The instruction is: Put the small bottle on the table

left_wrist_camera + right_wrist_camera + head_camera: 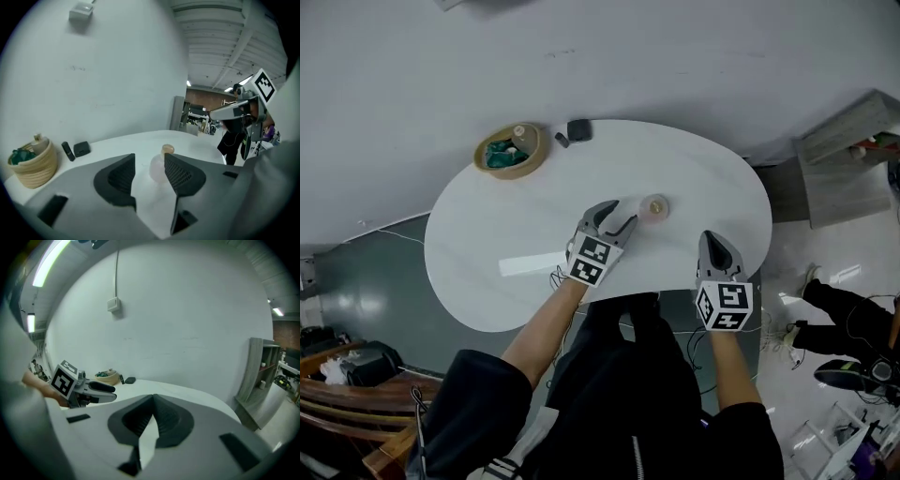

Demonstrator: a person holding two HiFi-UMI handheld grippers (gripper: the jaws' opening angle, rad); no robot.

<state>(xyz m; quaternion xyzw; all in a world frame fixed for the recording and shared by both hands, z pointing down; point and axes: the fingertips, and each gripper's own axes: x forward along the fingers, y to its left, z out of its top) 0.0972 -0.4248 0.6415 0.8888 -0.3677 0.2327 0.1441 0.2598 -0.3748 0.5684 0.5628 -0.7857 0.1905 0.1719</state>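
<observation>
The small bottle [654,207] stands upright on the white table [487,281], a little toward 3 o'clock from the tabletop's middle. By that reading the placing looks done. The left gripper [619,215] sits just beside it with its jaws spread apart and nothing clamped. From the gripper, the bottle lies at about 2 o'clock in the head view. In the left gripper view the pale bottle [157,168] shows in the gap just past the fingertips, partly hidden behind the jaw on the right. Whether that jaw touches it cannot be told.

The main risk is probably a knock on the way out. The bottle looks small and light, so a sideways swing of the near jaw, or a pull-back that drifts toward 3 o'clock, could tip it. Once down, it could roll toward the table's near edge around 4 o'clock.

The right gripper [713,244] hovers over that edge with its jaws together and empty, so it is poorly set to catch anything. The basket [511,150] at the table's 11 o'clock lies well apart from the bottle and seems in no danger.
</observation>
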